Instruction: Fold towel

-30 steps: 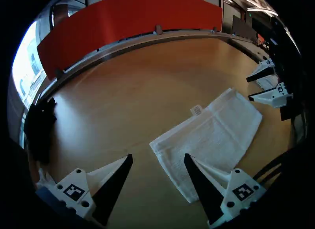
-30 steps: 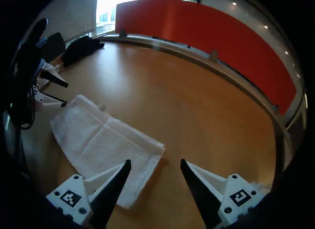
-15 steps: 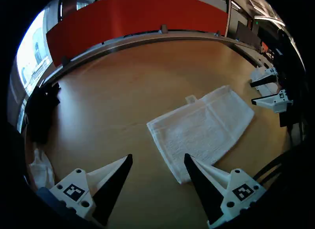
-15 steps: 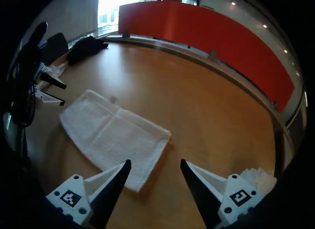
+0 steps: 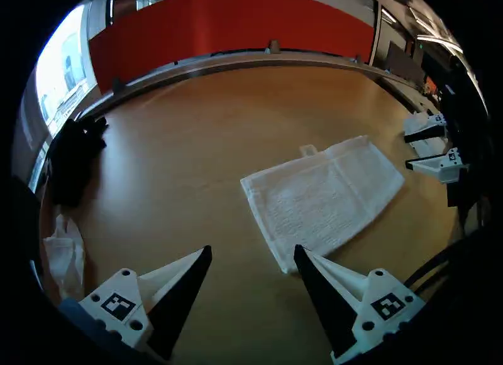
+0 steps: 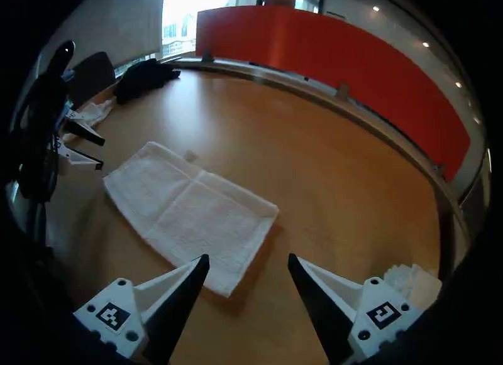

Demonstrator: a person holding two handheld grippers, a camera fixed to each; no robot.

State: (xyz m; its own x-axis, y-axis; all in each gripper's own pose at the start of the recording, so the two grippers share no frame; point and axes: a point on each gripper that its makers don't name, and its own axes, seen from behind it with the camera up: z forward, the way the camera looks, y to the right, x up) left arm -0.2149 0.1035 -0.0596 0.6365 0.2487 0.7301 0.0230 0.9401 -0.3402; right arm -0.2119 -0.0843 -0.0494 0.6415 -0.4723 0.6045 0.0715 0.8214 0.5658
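Behind the wooden counter stands a long red wall. The white towel lies flat on the counter, just ahead of my left tongs and my right tongs — one pair on each side of it. Both pairs are spread wide and hold nothing. I think the towel is folded over once already — a line runs across it. Spread tongs are ready to pinch a corner for one more fold.
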